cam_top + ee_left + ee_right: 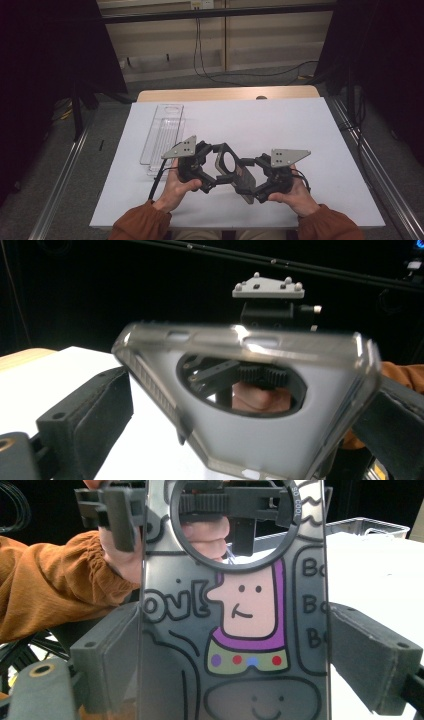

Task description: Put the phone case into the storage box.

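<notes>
We find the phone case [235, 172] held above the near middle of the white table [300, 130], between both tools. The left gripper [216, 167] grasps its ring-cutout end; the right gripper [250, 187] clamps the printed end by its side edges. A clear tray [162, 132] lies at far left.

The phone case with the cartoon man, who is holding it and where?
Both grippers: the right gripper clamps the phone case by its long side edges, the left gripper holds the ring-hole end.
</notes>
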Available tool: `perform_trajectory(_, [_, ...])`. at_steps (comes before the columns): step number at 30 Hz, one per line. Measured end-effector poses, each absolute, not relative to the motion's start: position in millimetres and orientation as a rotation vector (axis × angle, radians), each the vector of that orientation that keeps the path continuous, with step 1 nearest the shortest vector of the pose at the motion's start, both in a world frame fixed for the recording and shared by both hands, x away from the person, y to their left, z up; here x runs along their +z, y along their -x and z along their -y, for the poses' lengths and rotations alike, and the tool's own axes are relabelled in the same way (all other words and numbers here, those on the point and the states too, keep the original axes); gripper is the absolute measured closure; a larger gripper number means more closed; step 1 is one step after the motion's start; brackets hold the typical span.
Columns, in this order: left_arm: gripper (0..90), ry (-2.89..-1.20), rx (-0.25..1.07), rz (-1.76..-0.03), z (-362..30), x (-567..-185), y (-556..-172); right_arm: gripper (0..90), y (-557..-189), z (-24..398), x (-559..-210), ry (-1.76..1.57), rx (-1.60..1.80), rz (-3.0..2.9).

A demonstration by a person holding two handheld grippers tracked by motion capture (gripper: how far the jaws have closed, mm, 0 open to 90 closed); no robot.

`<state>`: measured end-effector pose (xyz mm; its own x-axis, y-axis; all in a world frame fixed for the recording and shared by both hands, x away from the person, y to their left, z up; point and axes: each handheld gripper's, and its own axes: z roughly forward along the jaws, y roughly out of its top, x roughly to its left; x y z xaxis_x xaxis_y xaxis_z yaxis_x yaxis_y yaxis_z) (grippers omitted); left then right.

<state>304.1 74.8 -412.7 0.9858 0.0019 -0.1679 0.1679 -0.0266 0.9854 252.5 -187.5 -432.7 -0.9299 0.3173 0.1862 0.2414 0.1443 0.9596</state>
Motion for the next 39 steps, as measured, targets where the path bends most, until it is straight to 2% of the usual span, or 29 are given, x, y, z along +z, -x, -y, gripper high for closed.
perform_trajectory(16, [0.8,-1.616,-0.102,-0.081,-71.6,-406.5,-301.7,12.0,-251.9,185.8,-433.7,-0.555,1.937,-2.334])
perform_trajectory(21, [0.7,-1.606,-0.160,-0.074,-72.7,-405.9,-302.6,12.0,-251.8,186.5,-433.5,-0.553,1.957,-2.337])
perform_trajectory(39, [9.9,-1.608,-0.157,-0.036,-73.2,-406.6,-305.0,12.0,-251.7,184.9,-435.2,-0.523,1.953,-2.372])
